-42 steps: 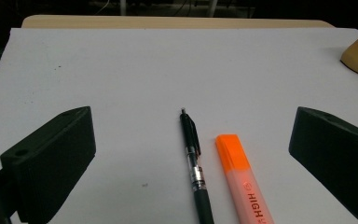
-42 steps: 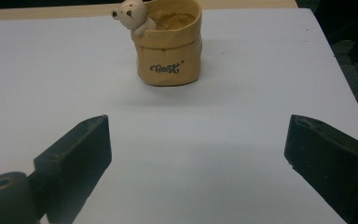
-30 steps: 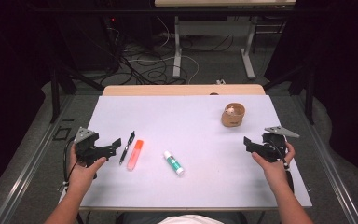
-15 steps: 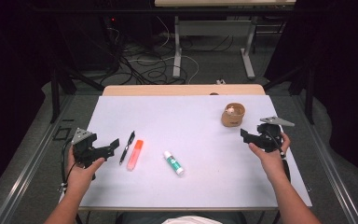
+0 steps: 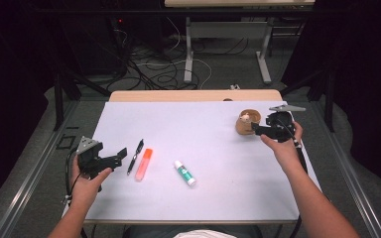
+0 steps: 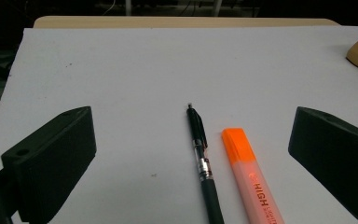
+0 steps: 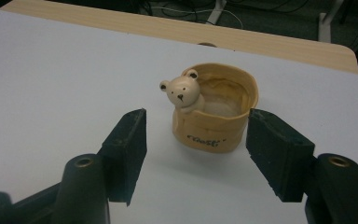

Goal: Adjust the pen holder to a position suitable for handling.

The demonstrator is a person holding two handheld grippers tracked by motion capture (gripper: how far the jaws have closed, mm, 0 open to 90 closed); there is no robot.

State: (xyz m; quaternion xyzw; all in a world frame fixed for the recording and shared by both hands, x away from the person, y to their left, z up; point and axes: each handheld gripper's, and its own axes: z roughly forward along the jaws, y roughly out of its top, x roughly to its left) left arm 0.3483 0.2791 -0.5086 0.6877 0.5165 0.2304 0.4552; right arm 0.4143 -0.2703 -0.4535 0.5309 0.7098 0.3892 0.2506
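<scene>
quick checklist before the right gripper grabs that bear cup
1. Right gripper jaws wider than the bear cup: ok; they have just been closing, with nothing between them yet.
2. Cup lined up between the jaws: ok in the right gripper view.
3. Cup upright on the white sheet: ok.
4. Pads touching the cup: not ok, a gap shows on both sides.
5. Left gripper out of the way, open near the black pen and orange highlighter: ok.
</scene>
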